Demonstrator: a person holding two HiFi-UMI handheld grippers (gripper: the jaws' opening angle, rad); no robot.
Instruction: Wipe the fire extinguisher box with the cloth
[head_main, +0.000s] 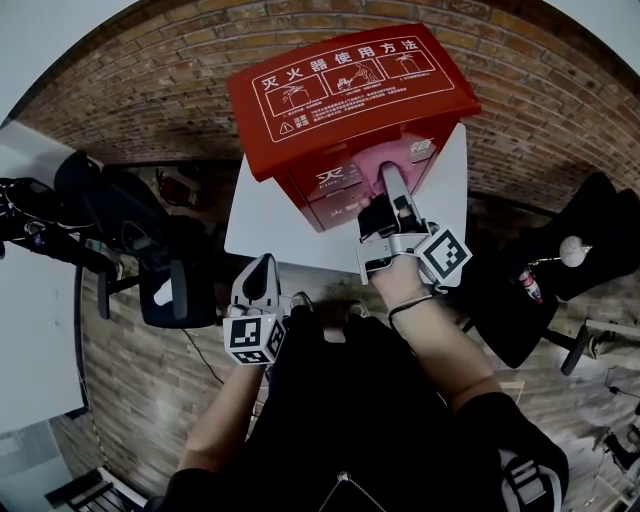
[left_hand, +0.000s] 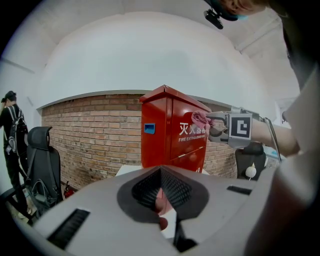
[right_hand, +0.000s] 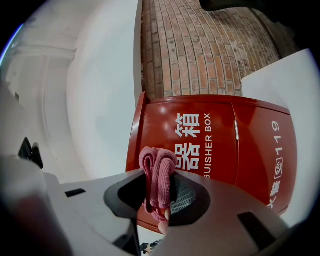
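The red fire extinguisher box stands on a white table, with white characters on its lid and front. My right gripper is shut on a folded pink cloth and holds it against the upper part of the box's front. In the right gripper view the cloth sticks up between the jaws, close to the box lettering. My left gripper hangs back to the left, short of the table, jaws together and holding nothing. From the left gripper view, the box, the cloth and the right gripper show ahead.
A brick wall runs behind the box. A black office chair stands left of the table, and another black seat to its right. A person stands far left beside a chair.
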